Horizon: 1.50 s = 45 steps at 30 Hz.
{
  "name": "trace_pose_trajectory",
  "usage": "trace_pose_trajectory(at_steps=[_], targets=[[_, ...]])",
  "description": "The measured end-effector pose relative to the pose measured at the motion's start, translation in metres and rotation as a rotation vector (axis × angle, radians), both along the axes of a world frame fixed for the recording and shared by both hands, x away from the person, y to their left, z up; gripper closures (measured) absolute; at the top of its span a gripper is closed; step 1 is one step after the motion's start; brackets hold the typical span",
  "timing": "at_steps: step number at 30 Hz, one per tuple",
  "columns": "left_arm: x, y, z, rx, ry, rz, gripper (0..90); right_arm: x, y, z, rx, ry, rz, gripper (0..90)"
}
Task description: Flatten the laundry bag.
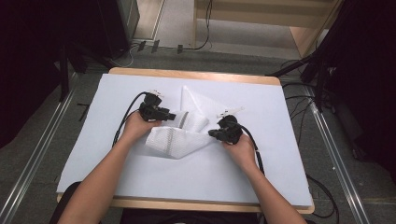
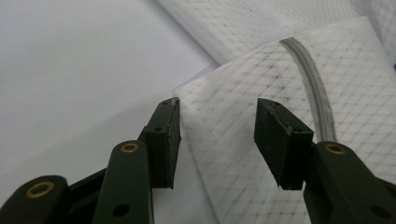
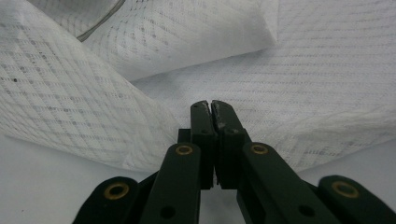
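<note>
A white mesh cloth (image 1: pixel 175 142) with a grey zip strip (image 2: pixel 314 95) lies folded in the middle of the white table (image 1: pixel 107 154). My left gripper (image 1: pixel 172 115) hovers at the cloth's left side, jaws open. In the left gripper view a corner of the folded cloth (image 2: pixel 233 79) lies below and between the spread jaws of the left gripper (image 2: pixel 217 135), and neither pad presses on it. My right gripper (image 1: pixel 212 134) sits at the cloth's right edge. In the right gripper view its jaws (image 3: pixel 212 108) are pressed together where folds of the cloth (image 3: pixel 70 93) converge.
The table's wooden edge (image 1: pixel 196 74) runs along the far side. Cables (image 1: pixel 303 114) and black stands lie on the floor to the right. A small white piece (image 1: pixel 233 111) rests on the table beyond the right gripper.
</note>
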<state>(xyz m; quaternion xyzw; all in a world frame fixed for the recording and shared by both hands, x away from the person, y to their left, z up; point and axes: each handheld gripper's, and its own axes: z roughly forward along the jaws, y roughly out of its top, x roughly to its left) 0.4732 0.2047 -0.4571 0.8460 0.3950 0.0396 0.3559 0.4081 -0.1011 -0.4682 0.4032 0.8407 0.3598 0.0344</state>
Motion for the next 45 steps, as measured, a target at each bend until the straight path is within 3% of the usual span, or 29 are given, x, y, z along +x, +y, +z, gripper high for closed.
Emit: trace_pose_trajectory(at_steps=[4,9,14,17,18,23,29,36,41,45], targets=[[-0.006,-0.008,-0.001,0.054,-0.056,-0.025,51.7,0.0,0.0,0.0,0.002,-0.002,0.001,88.6],[-0.008,-0.007,-0.003,0.057,-0.076,0.002,65.0,0.0,0.001,0.0,0.002,-0.004,0.002,88.5],[-0.011,-0.009,-0.003,0.094,-0.114,0.012,78.5,0.0,0.001,0.0,0.001,-0.005,-0.001,88.1],[-0.011,-0.009,-0.003,0.078,-0.097,-0.005,90.0,0.001,0.001,0.0,0.002,-0.006,0.0,87.8],[-0.011,-0.009,-0.003,0.085,-0.096,-0.013,90.0,0.001,0.001,0.0,0.001,-0.007,0.0,87.5],[-0.006,0.0,0.001,0.016,-0.023,0.01,90.0,0.002,-0.003,0.004,0.023,-0.012,-0.011,85.9],[-0.013,0.009,0.02,-0.027,-0.056,0.027,90.0,0.006,-0.019,0.012,0.038,-0.027,-0.058,84.5],[-0.027,0.015,0.041,-0.043,-0.102,0.02,90.0,0.012,-0.041,0.018,0.047,-0.045,-0.113,79.9],[-0.035,0.021,0.049,-0.079,-0.1,0.023,90.0,0.02,-0.06,0.018,0.048,-0.059,-0.171,76.7],[-0.04,0.02,0.049,-0.083,-0.097,0.019,90.0,0.027,-0.072,0.02,0.061,-0.059,-0.219,71.7]])
